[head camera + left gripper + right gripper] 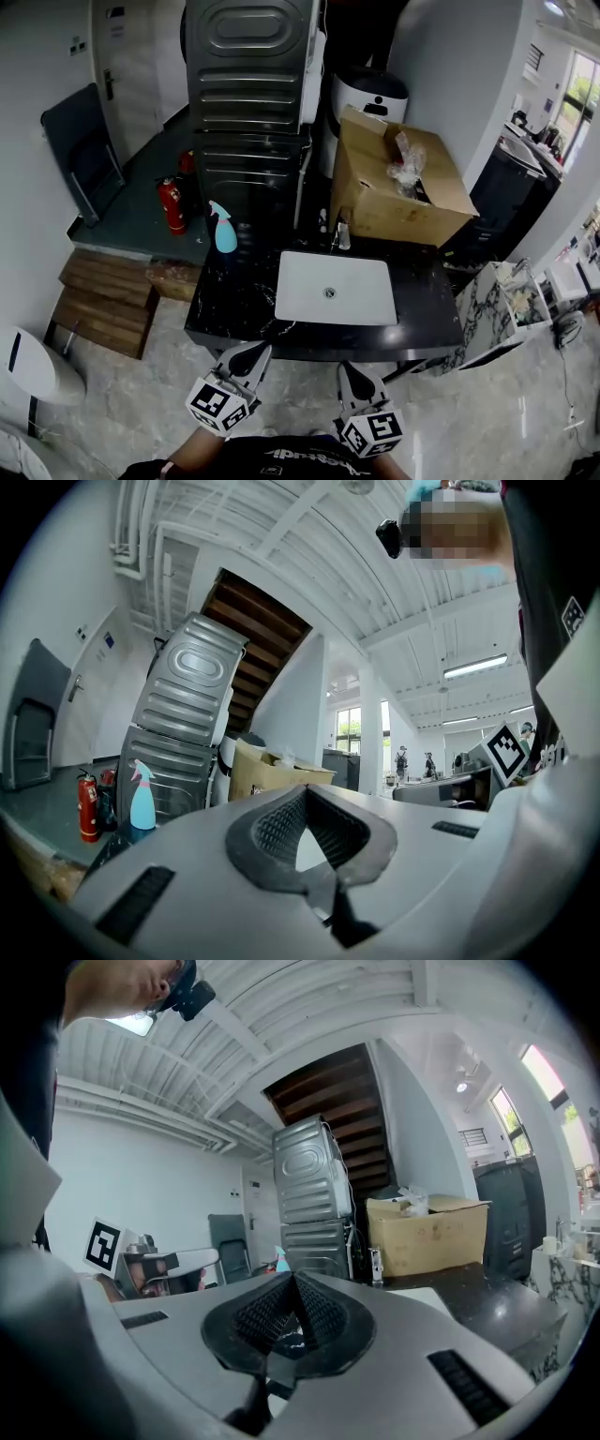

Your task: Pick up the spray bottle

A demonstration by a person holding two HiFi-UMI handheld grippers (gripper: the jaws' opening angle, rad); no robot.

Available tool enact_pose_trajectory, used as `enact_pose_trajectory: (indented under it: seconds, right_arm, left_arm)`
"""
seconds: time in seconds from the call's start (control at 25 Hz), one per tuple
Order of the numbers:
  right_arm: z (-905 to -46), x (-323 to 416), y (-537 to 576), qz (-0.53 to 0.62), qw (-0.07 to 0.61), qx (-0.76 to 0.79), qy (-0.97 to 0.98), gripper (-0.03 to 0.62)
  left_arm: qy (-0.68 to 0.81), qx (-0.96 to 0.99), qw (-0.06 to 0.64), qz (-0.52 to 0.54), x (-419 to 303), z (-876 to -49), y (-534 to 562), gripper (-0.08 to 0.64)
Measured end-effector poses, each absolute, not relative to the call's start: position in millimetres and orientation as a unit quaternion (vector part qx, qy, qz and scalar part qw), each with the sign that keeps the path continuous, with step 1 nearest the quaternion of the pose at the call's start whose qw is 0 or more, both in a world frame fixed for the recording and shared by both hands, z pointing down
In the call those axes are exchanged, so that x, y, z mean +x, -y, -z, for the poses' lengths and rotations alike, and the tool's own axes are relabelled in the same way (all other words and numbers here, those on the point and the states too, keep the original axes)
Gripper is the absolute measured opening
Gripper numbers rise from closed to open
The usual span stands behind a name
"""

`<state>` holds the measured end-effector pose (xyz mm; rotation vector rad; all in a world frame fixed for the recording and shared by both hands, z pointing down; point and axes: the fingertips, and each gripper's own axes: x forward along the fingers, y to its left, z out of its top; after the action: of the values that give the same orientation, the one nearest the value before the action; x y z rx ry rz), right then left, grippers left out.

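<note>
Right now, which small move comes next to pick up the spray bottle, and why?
Probably open the left gripper while advancing it: its jaws are shut and empty, and the blue spray bottle stands upright at the far-left corner of the black counter, well ahead.

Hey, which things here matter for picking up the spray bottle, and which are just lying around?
Belongs to the job: light blue plastic spray bottle with pink trigger, standing on the black stone counter; left tool and right tool, both shut and empty.

Just lying about: open brown cardboard box, white rectangular sink, red fire extinguisher, dark folding chair.
</note>
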<state>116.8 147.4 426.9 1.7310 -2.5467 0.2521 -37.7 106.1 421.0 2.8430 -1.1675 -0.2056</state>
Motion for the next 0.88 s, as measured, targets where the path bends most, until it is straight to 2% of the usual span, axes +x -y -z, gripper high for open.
enact_pose_trajectory:
  seconds: [0.4, 0.88]
  right_arm:
    - [-447.6, 97.3, -144.6, -0.091, 0.044, 0.569, 0.816, 0.037]
    - [-452.2, 112.2, -49.3, -0.090, 0.027, 0.529, 0.843, 0.037]
  left_arm:
    - [0.380, 0.922, 0.038, 0.066, -63.9, -437.1, -94.3, 0.015]
    - [0.395, 0.916, 0.043, 0.064, -30.8, -441.1, -17.8, 0.015]
